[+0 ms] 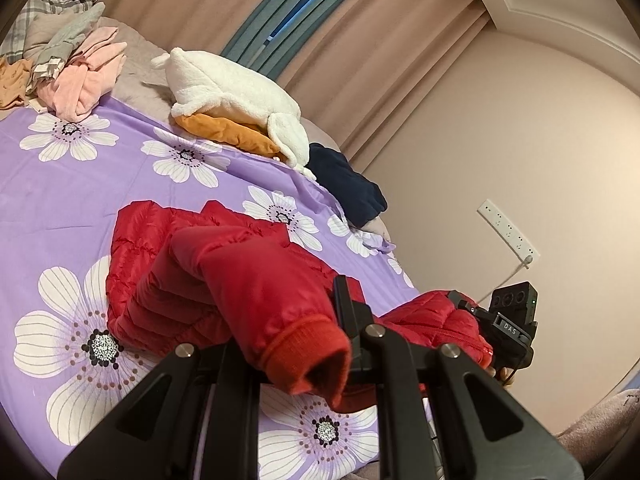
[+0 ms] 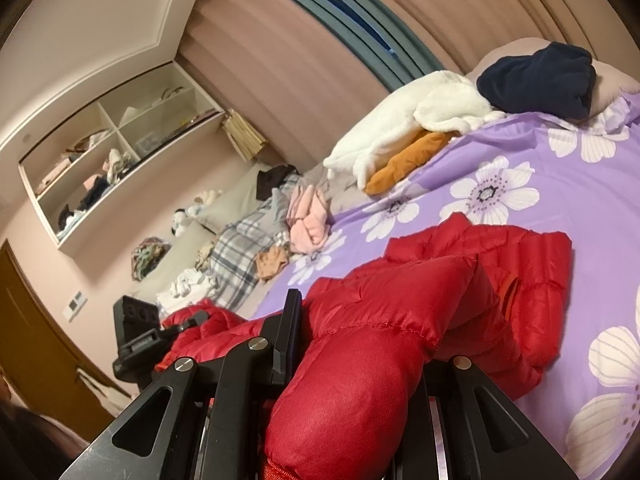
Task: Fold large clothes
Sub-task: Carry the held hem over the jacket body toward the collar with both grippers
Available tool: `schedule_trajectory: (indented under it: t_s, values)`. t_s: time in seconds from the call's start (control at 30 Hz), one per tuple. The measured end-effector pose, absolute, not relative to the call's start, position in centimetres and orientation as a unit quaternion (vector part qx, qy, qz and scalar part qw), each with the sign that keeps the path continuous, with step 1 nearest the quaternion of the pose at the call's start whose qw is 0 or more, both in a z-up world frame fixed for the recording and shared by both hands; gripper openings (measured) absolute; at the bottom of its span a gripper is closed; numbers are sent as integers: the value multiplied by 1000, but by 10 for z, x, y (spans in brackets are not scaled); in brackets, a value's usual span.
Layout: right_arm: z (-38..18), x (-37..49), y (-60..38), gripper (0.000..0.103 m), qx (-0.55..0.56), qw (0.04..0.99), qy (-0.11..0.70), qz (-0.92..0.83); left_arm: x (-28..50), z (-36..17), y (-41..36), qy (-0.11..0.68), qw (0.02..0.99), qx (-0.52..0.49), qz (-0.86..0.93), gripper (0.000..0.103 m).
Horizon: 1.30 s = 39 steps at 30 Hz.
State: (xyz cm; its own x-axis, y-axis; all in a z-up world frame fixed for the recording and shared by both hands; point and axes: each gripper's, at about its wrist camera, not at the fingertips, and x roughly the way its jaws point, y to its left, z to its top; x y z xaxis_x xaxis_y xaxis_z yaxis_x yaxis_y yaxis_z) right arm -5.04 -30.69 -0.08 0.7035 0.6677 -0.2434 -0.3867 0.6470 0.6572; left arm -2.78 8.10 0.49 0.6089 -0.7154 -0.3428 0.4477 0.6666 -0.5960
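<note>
as red jacket (image 1: 168, 280) sleeves hide pads, grips unclear

The jacket (image 1: 160, 280) lies on the bedspread (image 1: 60, 184), with clothes pile (image 1: 80, 68) behind it.

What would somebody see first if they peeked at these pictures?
First, the bright red puffer jacket lying on the purple bedspread with big white flowers, one sleeve pinched in the jaws of the left gripper and another part in the right gripper. Next, the fluffy white fleece garment lying on an orange garment near the curtains, with a messy pile of clothes off in the bed's far corner.
</note>
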Motion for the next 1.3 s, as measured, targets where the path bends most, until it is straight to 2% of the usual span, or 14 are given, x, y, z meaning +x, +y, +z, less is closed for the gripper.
schedule_trajectory:
  t_s: [1.3]
  values:
    - [-17, -11, -318, 24, 290, 884, 258, 260, 30, -13, 76, 307, 872, -232, -303, 15]
